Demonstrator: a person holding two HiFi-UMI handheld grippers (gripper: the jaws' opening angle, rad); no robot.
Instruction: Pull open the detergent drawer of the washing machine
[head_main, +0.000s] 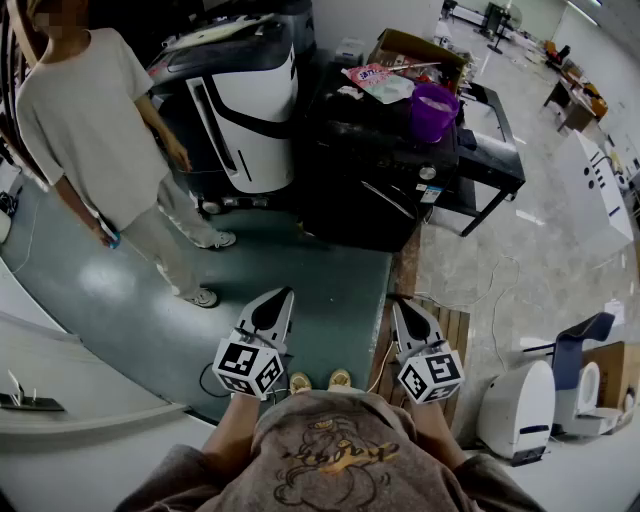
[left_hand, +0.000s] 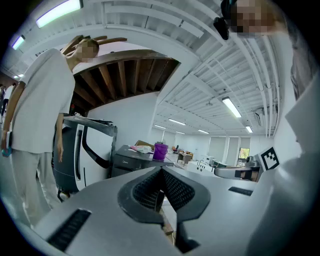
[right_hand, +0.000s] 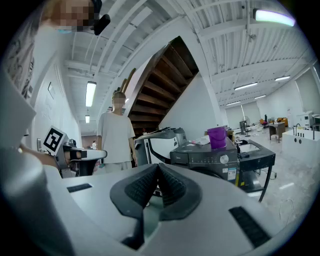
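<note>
The dark washing machine stands several steps ahead of me, with a purple bucket and some bags on its top. In the right gripper view its control strip with a round knob faces me; the drawer front cannot be told apart at this distance. My left gripper and right gripper are held low in front of my body, pointing roughly level toward the machine and far short of it. Both are shut with nothing between the fingers: the left gripper and right gripper each show their tips meeting.
A person in a pale shirt stands at the left beside a white-and-black machine. A black frame table adjoins the washer's right side. A wooden pallet lies near my feet, and white units stand at the lower right.
</note>
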